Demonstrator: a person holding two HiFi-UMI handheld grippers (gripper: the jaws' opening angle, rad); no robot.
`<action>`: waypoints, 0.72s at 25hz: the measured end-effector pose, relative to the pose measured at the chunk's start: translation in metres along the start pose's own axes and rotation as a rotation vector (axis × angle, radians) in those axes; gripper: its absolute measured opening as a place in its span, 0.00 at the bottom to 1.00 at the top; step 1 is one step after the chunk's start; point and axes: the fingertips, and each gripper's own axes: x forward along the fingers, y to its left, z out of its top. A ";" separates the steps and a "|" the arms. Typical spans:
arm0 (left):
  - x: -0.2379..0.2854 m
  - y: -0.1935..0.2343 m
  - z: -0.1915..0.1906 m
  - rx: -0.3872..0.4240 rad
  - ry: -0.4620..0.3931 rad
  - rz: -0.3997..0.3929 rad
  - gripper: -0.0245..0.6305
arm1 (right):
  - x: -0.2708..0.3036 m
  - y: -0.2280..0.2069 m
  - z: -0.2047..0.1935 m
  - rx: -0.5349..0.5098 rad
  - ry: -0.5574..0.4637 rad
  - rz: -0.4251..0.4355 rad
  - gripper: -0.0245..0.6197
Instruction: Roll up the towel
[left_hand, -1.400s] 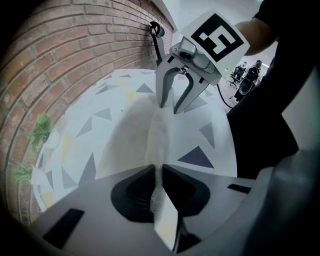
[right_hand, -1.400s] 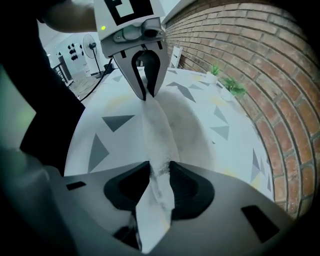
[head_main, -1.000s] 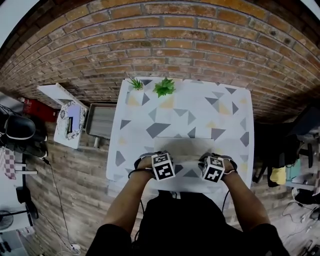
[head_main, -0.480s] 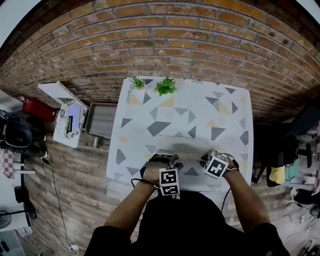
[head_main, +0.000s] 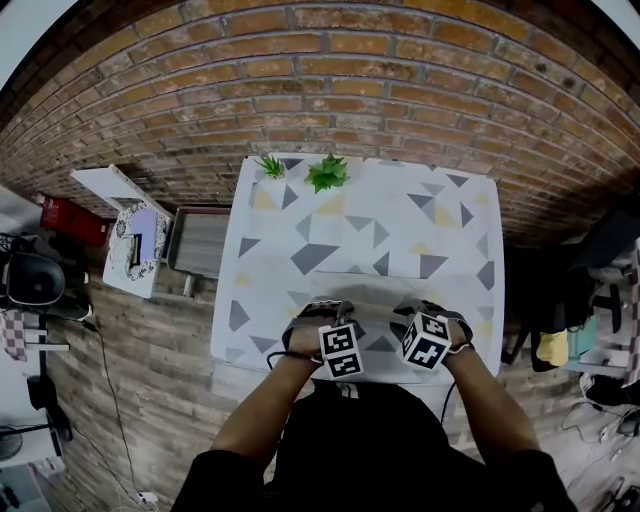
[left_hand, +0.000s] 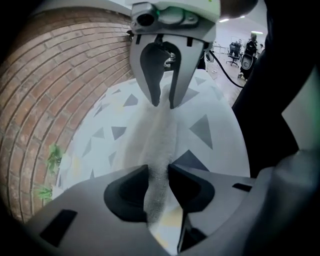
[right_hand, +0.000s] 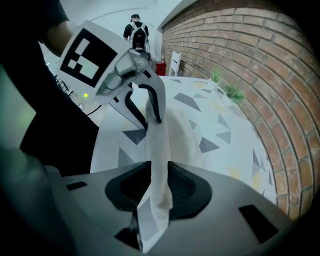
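Note:
A white towel (head_main: 378, 295) lies near the front edge of the table (head_main: 400, 215), which has a triangle-patterned cloth. My left gripper (head_main: 322, 314) and right gripper (head_main: 412, 314) both point steeply down at the towel's near side. In the left gripper view the towel (left_hand: 162, 135) runs as a ridge from my left gripper (left_hand: 159, 175) to the right gripper's fingertips (left_hand: 156, 100). The left jaws have just been closing with the towel between them. In the right gripper view a taut strip of towel (right_hand: 159, 150) passes through my right gripper (right_hand: 159, 182). Its jaws have just been opening, still touching the cloth.
Two small green plants (head_main: 328, 173) (head_main: 271, 165) stand at the table's far left corner by the brick wall. A grey cabinet (head_main: 200, 242) and a white board (head_main: 135, 245) sit left of the table. Chairs and clutter stand at the right on the wooden floor.
The left gripper's marker cube swung toward the person and a little right, then partly back. The right gripper shifted only slightly.

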 end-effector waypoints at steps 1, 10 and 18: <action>0.000 0.002 0.000 -0.015 -0.005 -0.010 0.25 | -0.001 0.002 0.006 -0.017 -0.015 -0.001 0.22; 0.001 0.015 -0.002 -0.063 -0.021 -0.066 0.23 | 0.033 0.006 0.004 -0.110 0.037 -0.014 0.35; 0.006 0.016 -0.003 0.054 0.008 -0.065 0.30 | 0.036 -0.007 0.007 0.004 0.012 0.071 0.22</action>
